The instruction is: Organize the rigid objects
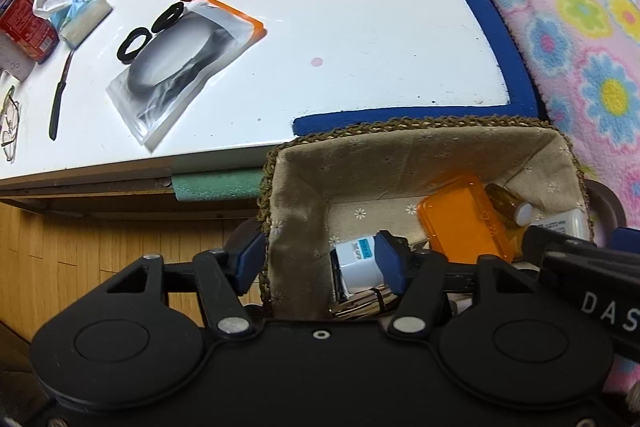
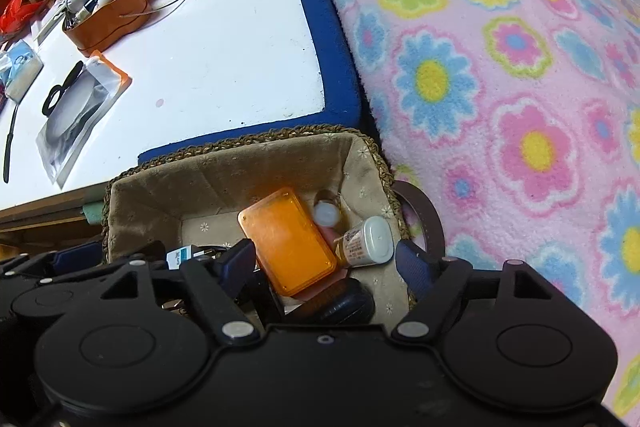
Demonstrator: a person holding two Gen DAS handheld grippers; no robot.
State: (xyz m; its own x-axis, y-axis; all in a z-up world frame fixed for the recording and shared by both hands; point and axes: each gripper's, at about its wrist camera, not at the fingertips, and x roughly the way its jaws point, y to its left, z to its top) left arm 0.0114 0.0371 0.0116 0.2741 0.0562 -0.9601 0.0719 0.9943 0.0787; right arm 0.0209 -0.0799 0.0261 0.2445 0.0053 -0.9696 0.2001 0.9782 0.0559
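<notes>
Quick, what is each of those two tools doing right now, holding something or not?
Left tool: open, straddling the basket wall, holding nothing.
Right tool: open above the orange case, not gripping it.

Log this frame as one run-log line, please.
stage: dropping items into fabric-lined woven basket | left gripper: open, straddling basket wall | right gripper: open over orange plastic case | white table: items remain
</notes>
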